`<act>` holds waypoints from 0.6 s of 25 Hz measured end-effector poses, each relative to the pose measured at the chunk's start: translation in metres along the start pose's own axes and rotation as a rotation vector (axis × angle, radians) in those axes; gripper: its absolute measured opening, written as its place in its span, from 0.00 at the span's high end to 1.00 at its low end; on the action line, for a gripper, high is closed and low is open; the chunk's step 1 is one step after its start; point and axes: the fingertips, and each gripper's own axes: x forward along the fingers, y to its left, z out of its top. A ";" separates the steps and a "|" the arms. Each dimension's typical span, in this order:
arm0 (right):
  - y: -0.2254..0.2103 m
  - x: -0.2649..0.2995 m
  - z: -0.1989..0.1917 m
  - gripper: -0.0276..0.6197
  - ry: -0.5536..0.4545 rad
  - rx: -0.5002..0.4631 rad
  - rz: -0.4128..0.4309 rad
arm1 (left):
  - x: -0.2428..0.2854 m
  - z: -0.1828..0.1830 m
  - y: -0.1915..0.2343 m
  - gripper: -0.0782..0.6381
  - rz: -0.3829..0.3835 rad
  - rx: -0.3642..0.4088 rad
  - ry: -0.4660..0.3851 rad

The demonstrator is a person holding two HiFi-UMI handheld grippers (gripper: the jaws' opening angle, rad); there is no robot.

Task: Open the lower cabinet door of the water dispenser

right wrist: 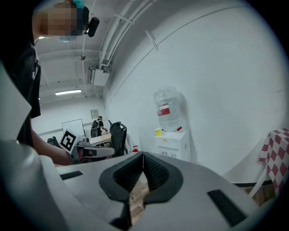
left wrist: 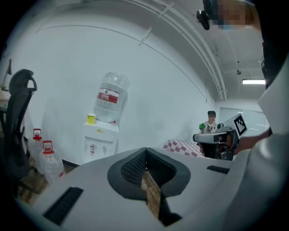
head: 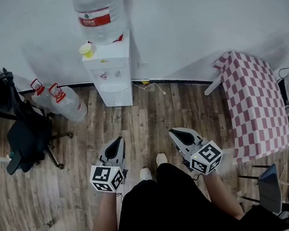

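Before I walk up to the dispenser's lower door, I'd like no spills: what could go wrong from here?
Both the left gripper and the right gripper are shut; one likely must open to catch the lower door of the white water dispenser.
The small yellow cup sits at the dispenser's top edge; a jolt might tip it.
The clear red-capped spare jugs stand close on its left and may crowd the approach.

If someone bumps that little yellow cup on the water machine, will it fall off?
Probably. The cup looks small and thin, so likely light and easy to tip. It stands near the edge of the dispenser top, beside the bottle, so a nudge might send it off. Whether it holds water, I cannot tell.
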 end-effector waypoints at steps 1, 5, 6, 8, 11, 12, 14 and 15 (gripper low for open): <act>0.000 0.005 0.000 0.93 0.006 -0.001 0.005 | 0.001 -0.001 0.004 0.87 0.004 -0.007 0.001; -0.002 0.022 0.004 0.93 0.022 -0.011 0.025 | 0.002 -0.003 0.016 0.87 0.021 -0.022 0.002; -0.002 0.026 0.006 0.93 0.024 -0.013 0.033 | 0.003 -0.004 0.018 0.87 0.029 -0.027 0.000; -0.004 0.035 0.009 0.93 0.022 -0.013 0.050 | 0.004 -0.004 0.024 0.87 0.047 -0.036 -0.002; -0.012 0.047 0.013 0.93 0.011 -0.015 0.058 | 0.012 -0.005 0.030 0.87 0.060 -0.026 0.009; -0.017 0.050 0.015 0.93 0.005 -0.013 0.058 | 0.016 -0.006 0.032 0.87 0.065 -0.020 0.014; -0.030 0.059 0.017 0.93 -0.006 -0.003 0.062 | 0.026 -0.006 0.036 0.87 0.078 -0.015 0.021; -0.036 0.063 0.017 0.93 -0.009 -0.001 0.066 | 0.031 -0.006 0.037 0.87 0.085 -0.018 0.024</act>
